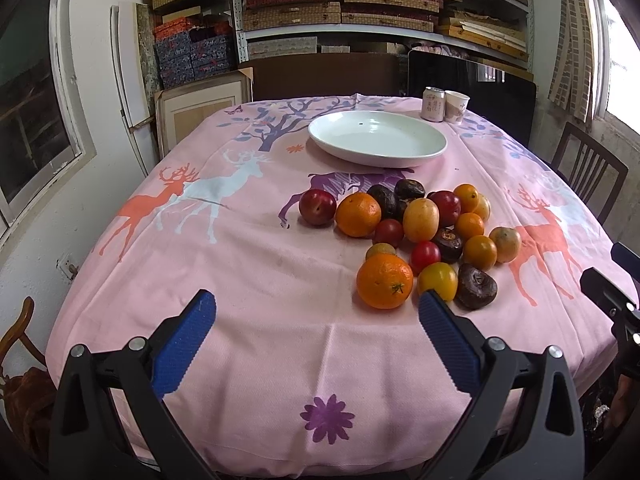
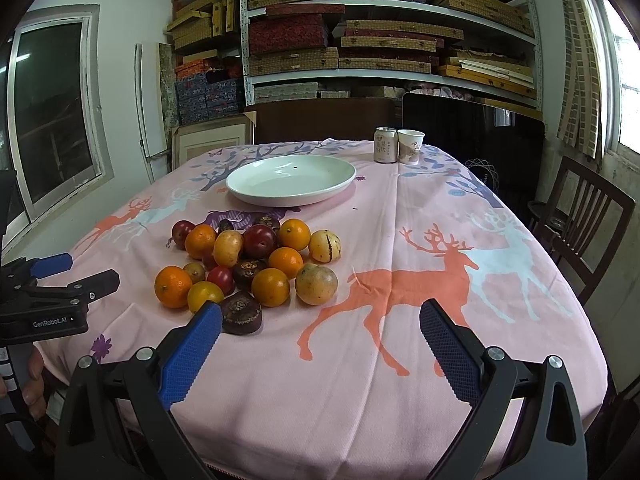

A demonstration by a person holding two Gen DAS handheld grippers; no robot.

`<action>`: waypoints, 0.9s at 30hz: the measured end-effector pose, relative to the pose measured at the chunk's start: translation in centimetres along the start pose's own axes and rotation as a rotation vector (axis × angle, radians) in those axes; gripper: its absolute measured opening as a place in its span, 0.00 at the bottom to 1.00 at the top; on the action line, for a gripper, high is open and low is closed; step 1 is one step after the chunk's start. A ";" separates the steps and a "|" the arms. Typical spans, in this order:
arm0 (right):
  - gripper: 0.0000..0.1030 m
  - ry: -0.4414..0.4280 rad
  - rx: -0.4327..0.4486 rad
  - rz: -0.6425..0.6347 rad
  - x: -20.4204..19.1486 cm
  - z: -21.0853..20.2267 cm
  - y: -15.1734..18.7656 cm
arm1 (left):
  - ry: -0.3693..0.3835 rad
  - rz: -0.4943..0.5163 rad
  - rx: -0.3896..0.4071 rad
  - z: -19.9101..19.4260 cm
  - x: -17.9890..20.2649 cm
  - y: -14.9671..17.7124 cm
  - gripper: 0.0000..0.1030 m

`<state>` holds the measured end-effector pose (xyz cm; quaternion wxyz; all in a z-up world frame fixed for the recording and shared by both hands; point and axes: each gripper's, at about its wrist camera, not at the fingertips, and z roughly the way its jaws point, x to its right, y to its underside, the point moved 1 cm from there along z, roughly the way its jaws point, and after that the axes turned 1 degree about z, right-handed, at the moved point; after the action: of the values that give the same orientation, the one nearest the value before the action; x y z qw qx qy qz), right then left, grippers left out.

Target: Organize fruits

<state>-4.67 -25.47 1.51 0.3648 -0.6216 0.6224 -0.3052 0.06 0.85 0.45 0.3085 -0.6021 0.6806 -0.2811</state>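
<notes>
A pile of fruit (image 1: 424,232) lies on the pink deer-print tablecloth (image 1: 260,264): oranges, red plums, yellow fruits and dark brown ones. It also shows in the right wrist view (image 2: 248,264). An empty white plate (image 1: 376,138) stands behind the pile, seen too in the right wrist view (image 2: 290,180). My left gripper (image 1: 316,304) is open and empty, just short of the nearest orange (image 1: 384,286). My right gripper (image 2: 320,312) is open and empty, near a dark brown fruit (image 2: 242,312). The left gripper also shows at the left edge of the right wrist view (image 2: 64,272).
A can (image 2: 385,145) and a paper cup (image 2: 410,146) stand at the table's far edge. Wooden chairs (image 2: 588,216) stand at the right and far sides. Shelves of boxes (image 2: 360,40) fill the back wall. Windows are on both sides.
</notes>
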 end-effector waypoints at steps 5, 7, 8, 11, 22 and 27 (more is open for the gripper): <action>0.97 0.000 -0.001 0.000 0.0 0.0 0.0 | 0.001 0.002 -0.003 0.0 0.0 0.0 0.96; 0.97 0.001 0.000 0.000 0.0 0.0 0.0 | 0.001 0.003 -0.003 -0.2 0.1 -0.1 0.96; 0.97 0.001 0.000 0.000 0.0 0.0 0.0 | 0.001 0.003 -0.002 -0.2 0.1 -0.1 0.96; 0.97 0.001 0.000 -0.001 0.0 0.0 0.0 | 0.002 0.002 -0.003 -0.1 0.1 -0.1 0.96; 0.97 0.000 -0.002 0.000 0.0 0.0 0.0 | 0.005 0.005 -0.005 -0.3 0.3 -0.1 0.96; 0.97 0.000 -0.003 -0.001 -0.1 0.0 0.1 | 0.005 0.004 -0.006 -0.3 0.4 0.0 0.96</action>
<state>-4.67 -25.36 1.45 0.3639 -0.6224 0.6225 -0.3045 -0.25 0.42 0.62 0.3055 -0.6009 0.6835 -0.2799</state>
